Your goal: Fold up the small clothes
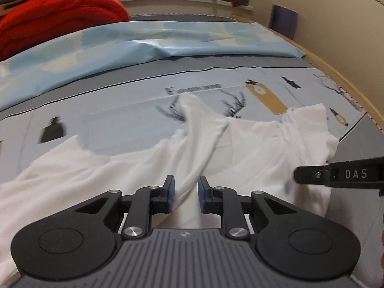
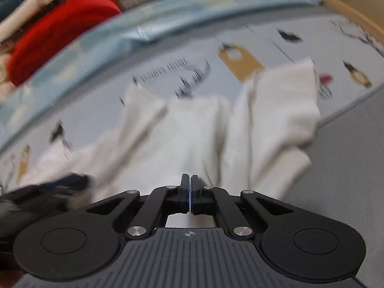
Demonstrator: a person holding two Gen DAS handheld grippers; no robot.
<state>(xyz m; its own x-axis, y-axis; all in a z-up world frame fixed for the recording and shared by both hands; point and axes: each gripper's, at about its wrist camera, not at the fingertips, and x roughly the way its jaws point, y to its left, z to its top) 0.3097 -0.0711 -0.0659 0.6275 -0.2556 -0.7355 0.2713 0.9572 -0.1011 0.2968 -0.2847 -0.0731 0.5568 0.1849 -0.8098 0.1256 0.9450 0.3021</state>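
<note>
The white garment in the middle of the left wrist frame is soft, matt cloth, creased into loose ridges. Under it lies a printed bedsheet — smooth, flat-woven fabric with a dull finish. Across the upper part, a pale blue cover has a slight sheen and sharp wrinkles. The red blanket at upper left looks thick and plush. The left gripper at the bottom is matt black plastic with polished metal rivets, blue rubbery pads and a ribbed grey body — the right gripper is built the same.
</note>
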